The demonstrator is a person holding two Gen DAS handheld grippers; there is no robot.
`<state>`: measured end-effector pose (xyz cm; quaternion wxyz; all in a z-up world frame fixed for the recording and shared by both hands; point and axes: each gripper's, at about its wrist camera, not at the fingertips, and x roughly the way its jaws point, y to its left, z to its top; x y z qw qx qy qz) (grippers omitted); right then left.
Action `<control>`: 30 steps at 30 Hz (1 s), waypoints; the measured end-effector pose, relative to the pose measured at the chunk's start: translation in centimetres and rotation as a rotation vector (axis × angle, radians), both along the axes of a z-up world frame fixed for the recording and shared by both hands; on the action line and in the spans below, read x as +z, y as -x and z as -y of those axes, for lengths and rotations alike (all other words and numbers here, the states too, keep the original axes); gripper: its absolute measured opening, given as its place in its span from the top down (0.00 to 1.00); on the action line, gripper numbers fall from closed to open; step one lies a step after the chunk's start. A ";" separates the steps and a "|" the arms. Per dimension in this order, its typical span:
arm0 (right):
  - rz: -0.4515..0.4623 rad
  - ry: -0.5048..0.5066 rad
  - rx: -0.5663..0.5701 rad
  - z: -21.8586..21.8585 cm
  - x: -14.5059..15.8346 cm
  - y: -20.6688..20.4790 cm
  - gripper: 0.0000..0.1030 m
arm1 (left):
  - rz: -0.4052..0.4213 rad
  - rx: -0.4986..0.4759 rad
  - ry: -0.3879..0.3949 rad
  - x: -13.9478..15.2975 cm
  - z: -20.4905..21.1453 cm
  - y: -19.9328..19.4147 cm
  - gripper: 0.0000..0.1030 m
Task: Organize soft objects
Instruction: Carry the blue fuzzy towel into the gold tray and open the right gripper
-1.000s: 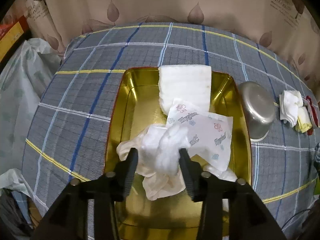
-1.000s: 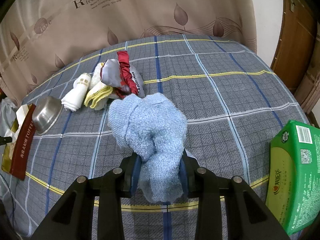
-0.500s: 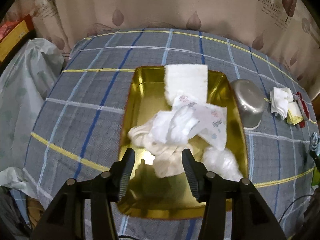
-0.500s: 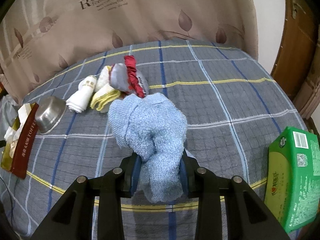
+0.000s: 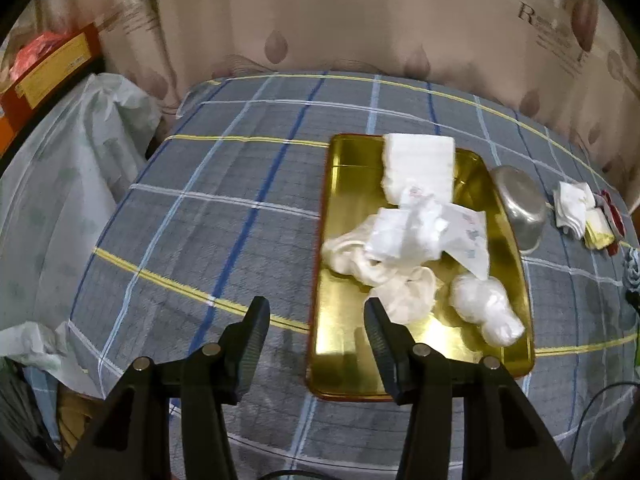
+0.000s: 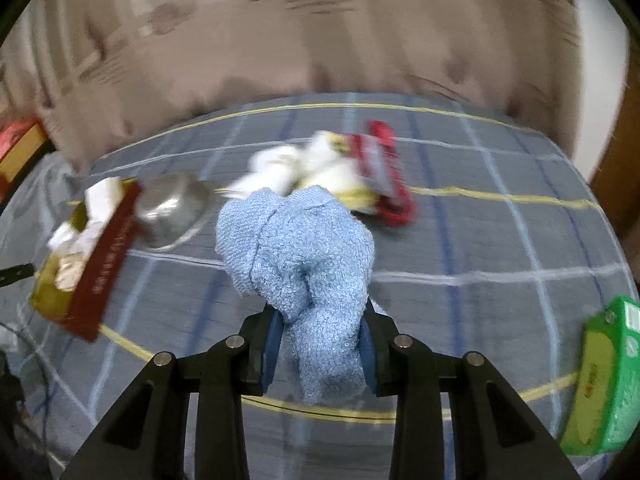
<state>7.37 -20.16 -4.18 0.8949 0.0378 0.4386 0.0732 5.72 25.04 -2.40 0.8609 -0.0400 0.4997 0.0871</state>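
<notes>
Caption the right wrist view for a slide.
Right tongs grip a blue towel above the plaid cloth.

Beige leaf-print curtain (image 5: 360, 20) behind, grey plaid-covered table (image 5: 224, 216), brown wooden door (image 6: 624, 152) at right, dim indoor light

Left of the gold tray (image 5: 320, 320) the checked tabletop (image 5: 208, 240) lies bare, with wide room to pass. On the tray's right an upturned steel bowl (image 5: 520, 212) stands just beside the rim, then a heap of folded cloths (image 5: 576, 208). A green box (image 6: 604, 380) blocks the tabletop's right edge.
</notes>
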 end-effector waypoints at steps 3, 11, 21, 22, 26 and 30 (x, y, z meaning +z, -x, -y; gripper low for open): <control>0.007 0.010 0.085 -3.5 0.9 -0.4 0.70 | 0.008 0.024 0.007 0.0 -1.0 0.2 0.51; 0.008 0.031 0.334 -13.8 2.8 -0.7 0.70 | 0.008 0.078 0.006 -0.4 -2.8 0.6 0.51; 0.005 0.061 0.572 -24.9 3.2 -0.3 0.70 | 0.024 0.170 0.048 0.2 -5.7 1.5 0.51; 0.002 0.065 0.587 -25.8 3.1 -0.3 0.70 | 0.027 0.177 0.050 0.3 -6.0 1.6 0.51; -0.022 0.090 0.642 -28.9 1.8 -0.6 0.70 | 0.025 0.204 0.029 0.3 -6.6 1.8 0.51; -0.043 0.130 0.670 -31.3 0.2 -1.1 0.70 | 0.018 0.209 0.025 0.2 -6.9 1.8 0.51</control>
